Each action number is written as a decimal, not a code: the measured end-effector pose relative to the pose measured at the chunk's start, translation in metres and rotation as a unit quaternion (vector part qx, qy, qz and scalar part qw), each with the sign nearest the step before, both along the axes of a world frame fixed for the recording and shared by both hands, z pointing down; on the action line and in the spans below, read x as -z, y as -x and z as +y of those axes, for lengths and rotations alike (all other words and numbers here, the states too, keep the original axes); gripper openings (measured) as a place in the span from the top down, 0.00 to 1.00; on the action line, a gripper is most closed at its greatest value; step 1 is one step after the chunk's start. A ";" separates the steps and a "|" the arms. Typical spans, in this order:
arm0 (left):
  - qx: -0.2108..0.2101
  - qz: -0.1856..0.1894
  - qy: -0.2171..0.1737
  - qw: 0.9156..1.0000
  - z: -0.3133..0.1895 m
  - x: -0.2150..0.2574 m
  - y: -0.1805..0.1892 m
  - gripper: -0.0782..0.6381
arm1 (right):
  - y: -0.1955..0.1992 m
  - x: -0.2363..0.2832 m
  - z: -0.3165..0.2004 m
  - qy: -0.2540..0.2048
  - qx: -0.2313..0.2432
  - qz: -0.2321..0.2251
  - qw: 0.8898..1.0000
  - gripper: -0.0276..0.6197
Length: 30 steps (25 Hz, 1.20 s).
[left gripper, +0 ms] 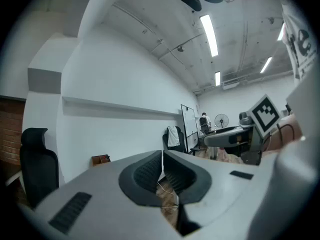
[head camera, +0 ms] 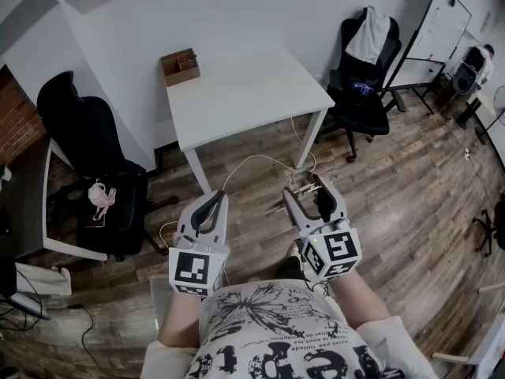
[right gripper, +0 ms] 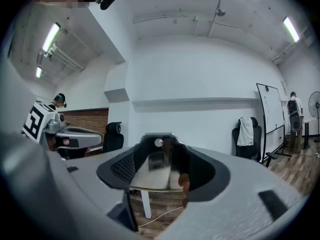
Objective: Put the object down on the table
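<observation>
Two grippers show. The left gripper (left gripper: 162, 160) has its jaws together, empty. The right gripper (right gripper: 159, 151) is clamped on one dark object (right gripper: 165, 165), held above the wooden floor (head camera: 398, 204), short of the one white counter (head camera: 252, 97), which carries one wooden box (head camera: 180, 66).

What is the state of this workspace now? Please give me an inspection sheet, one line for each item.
Surface: white table, bare except for one box.
Job's things: dark glossy object, held above the floor, not yet on the table.
Clutter: wooden box on the table's far left corner; pink bundle on a black chair.
Grippers: left gripper shut, empty; right gripper closed on the object.
Cables: white cable looping on the floor near the table legs.
Surroundings: office chair with a white garment; whiteboard.
</observation>
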<state>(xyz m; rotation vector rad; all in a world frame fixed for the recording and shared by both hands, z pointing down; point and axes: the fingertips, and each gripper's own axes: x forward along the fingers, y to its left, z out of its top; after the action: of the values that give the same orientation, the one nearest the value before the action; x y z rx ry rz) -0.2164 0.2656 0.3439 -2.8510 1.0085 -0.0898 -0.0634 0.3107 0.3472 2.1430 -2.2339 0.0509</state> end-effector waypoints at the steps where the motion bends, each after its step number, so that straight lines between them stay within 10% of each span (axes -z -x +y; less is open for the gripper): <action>1: 0.001 0.000 0.001 1.000 0.000 -0.001 0.001 0.87 | 0.001 0.000 0.000 0.001 0.001 0.001 1.000 0.53; 30: 0.084 -0.021 0.051 0.995 -0.104 -0.027 -0.041 0.87 | -0.071 -0.049 -0.131 0.046 0.030 -0.050 0.997 0.53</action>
<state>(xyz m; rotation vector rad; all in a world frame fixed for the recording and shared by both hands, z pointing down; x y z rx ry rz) -0.1758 0.1620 0.3710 -2.8338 1.2683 -0.2196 0.0079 0.1794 0.3965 2.0701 -2.2978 0.2586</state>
